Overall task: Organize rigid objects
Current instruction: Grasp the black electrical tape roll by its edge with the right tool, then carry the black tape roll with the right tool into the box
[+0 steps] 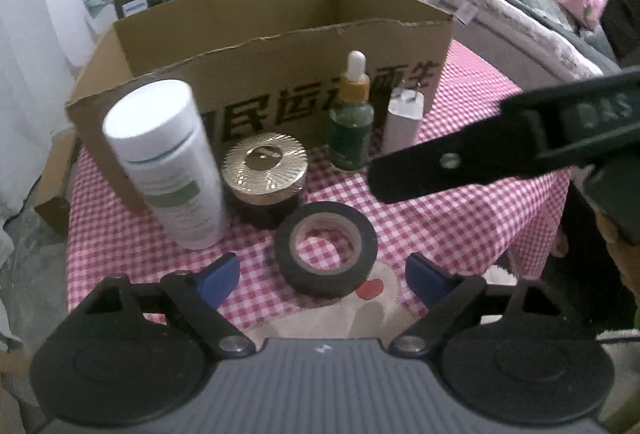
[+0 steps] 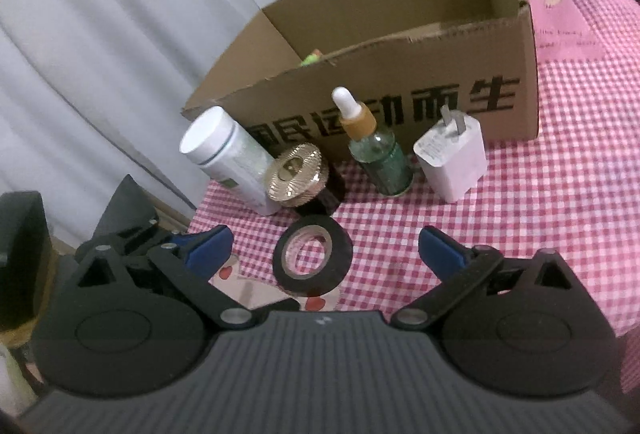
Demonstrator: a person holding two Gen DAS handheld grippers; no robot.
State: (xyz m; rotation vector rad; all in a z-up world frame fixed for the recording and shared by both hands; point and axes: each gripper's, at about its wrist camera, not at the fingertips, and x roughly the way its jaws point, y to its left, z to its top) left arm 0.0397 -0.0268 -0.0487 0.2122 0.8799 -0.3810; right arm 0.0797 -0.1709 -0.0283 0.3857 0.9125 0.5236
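Observation:
A black tape roll (image 1: 326, 248) (image 2: 313, 260) lies flat on the pink checked tablecloth, just ahead of both grippers. Behind it, in a row before an open cardboard box (image 1: 280, 74) (image 2: 400, 82), stand a white bottle (image 1: 168, 162) (image 2: 228, 154), a gold-lidded dark jar (image 1: 265, 174) (image 2: 298, 178), a green dropper bottle (image 1: 352, 122) (image 2: 376, 150) and a white charger plug (image 1: 404, 118) (image 2: 452, 158). My left gripper (image 1: 322, 274) is open and empty. My right gripper (image 2: 324, 250) is open and empty; its finger (image 1: 480, 154) crosses the left wrist view.
Something green and yellow (image 2: 312, 58) lies inside the box. A bed with grey and white bedding (image 1: 520, 14) stands to the right of the table. White curtains (image 2: 100, 54) hang at the left. The table edge drops off at the right (image 1: 540, 234).

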